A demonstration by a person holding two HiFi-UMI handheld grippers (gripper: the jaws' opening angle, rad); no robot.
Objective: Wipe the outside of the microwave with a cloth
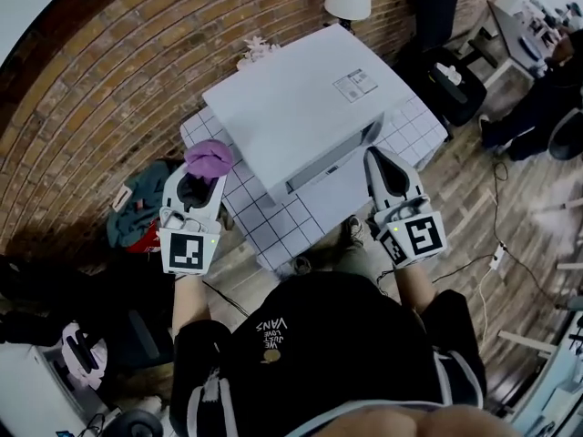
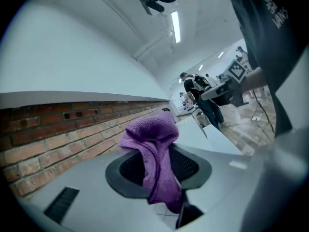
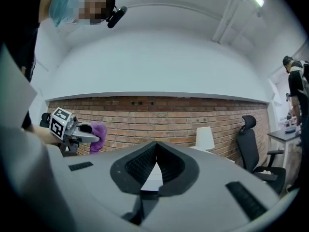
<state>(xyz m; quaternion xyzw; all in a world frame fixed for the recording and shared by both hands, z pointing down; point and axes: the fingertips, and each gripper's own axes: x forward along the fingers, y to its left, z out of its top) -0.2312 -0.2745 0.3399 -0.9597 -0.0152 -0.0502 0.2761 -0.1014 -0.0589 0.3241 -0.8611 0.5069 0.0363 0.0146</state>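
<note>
Now my left claw [image 1: 203,182] pinches the cloth [image 1: 209,157], microwave [image 1: 301,98] at two o'clock; right claw [image 1: 380,166] sits pressed together.

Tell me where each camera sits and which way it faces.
Head view: on the person's head, steeply down at the microwave; torso, forearms, left gripper, right gripper show.
Left gripper view: on that gripper, along the brick wall; jaws shut on the purple cloth.
Right gripper view: on that gripper, facing the brick wall; jaws together, empty.
Shared: each gripper view shows the other gripper.
</note>
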